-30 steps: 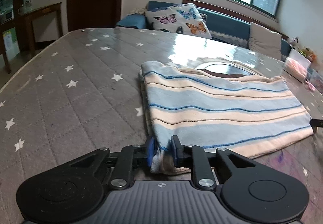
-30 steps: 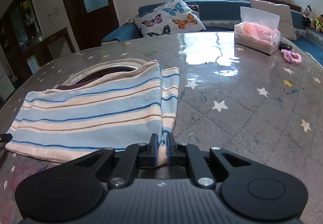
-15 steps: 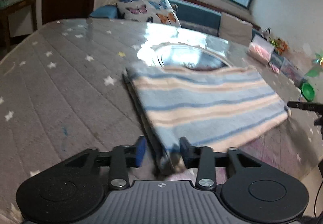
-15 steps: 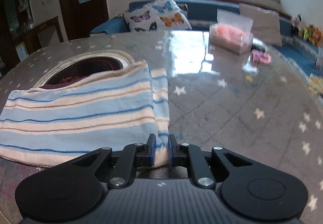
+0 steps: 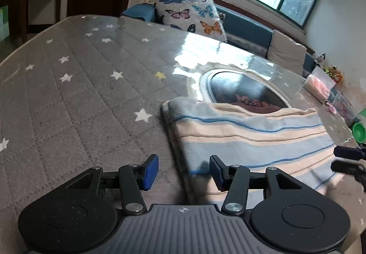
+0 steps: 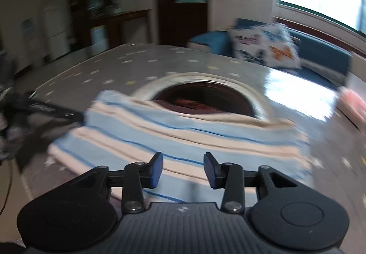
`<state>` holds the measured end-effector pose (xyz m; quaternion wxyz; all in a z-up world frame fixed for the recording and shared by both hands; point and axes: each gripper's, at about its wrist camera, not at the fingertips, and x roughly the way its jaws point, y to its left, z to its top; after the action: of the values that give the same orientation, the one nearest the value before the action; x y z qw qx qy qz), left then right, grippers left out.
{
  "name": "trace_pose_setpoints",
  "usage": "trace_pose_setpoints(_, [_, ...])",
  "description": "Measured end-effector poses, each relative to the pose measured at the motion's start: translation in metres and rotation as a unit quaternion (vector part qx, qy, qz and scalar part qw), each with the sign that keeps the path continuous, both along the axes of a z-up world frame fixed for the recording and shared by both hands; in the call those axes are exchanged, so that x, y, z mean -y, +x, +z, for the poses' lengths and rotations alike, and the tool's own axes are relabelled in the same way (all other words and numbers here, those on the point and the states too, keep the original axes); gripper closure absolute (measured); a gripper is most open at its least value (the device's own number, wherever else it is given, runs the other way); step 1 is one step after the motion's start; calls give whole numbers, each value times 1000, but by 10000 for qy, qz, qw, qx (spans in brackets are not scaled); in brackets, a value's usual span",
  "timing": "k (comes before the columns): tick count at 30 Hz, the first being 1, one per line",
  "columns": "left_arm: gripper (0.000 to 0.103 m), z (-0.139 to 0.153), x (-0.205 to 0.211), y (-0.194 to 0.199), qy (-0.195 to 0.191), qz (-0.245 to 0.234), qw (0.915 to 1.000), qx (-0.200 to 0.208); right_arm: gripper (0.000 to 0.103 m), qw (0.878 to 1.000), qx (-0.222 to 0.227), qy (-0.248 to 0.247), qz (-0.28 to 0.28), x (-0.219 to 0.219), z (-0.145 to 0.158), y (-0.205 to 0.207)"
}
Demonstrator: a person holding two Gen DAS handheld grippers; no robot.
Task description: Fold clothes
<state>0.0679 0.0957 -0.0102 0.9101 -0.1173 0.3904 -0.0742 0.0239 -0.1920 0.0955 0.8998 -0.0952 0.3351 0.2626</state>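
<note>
Presently, the folded striped garment (image 5: pixel 247 139) (image 6: pixel 183 137), pale blue and cream bands with thin blue lines, lies flat at frame centre on the star-patterned table (image 5: pixel 80 98), its far edge overlapping the round recess (image 5: pixel 240 89). Bare tabletop fills the left half of the left wrist view. The left gripper (image 5: pixel 184 170) sits low over the garment's near left corner, jaws parted, holding nothing. The right gripper (image 6: pixel 183 170) likewise stands spread and empty above the near hem; that view is blurred.
</note>
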Motion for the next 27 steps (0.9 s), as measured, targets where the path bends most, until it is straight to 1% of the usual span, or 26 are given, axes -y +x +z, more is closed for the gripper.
trace_pose_setpoints(2, [49, 0, -2, 0, -24, -7, 10000, 26, 61, 9993, -10, -64, 373, -24, -1, -3])
trace_pose_setpoints(5, [45, 3, -6, 3, -21, 7, 10000, 70, 59, 9964, -58, -160, 833, -58, -5, -6])
trace_pose_setpoints(7, [42, 5, -7, 9, -15, 37, 9999, 109, 55, 9935, -94, -212, 1115, -77, -10, -7])
trace_pose_setpoints(9, [35, 8, -7, 16, 31, 86, 9998, 162, 54, 9909, -99, -280, 1315, -93, -15, -9])
trace_pose_setpoints(10, [34, 9, -8, 21, 69, 134, 9997, 177, 49, 9896, -103, -297, 1403, -100, -17, -10])
trace_pose_setpoints(12, [28, 9, -10, 31, 107, 227, 9995, 171, 43, 9874, -117, -290, 1550, -111, -20, -13])
trace_pose_setpoints(14, [24, 8, -11, 41, 128, 275, 9994, 154, 43, 9852, -160, -278, 1685, -121, -23, -15])
trace_pose_setpoints(17, [23, 2, -13, 53, 458, 501, 9976, 108, 41, 9823, -134, -324, 1839, -133, -27, -20])
trace_pose_setpoints(18, [23, -1, -15, 56, 439, 537, 9976, 54, 41, 9810, -100, -351, 1906, -136, -27, -23])
trace_pose_setpoints(19, [23, -2, -17, 57, 436, 537, 9976, 101, 41, 9797, -65, -370, 1971, -138, -28, -26])
trace_pose_setpoints(23, [22, -1, -18, 58, 436, 520, 9977, 76, 41, 9730, 7, -432, 2266, -148, -28, -38])
trace_pose_setpoints(24, [19, -1, -19, 59, 429, 539, 9976, 55, 41, 9709, 42, -490, 2343, -151, -29, -40])
trace_pose_setpoints(26, [17, 0, -21, 59, 401, 587, 9975, 25, 41, 9673, 200, -673, 2435, -157, -32, -46])
trace_pose_setpoints(27, [17, 1, -22, 58, 371, 601, 9975, 28, 43, 9656, 293, -783, 2463, -161, -35, -47])
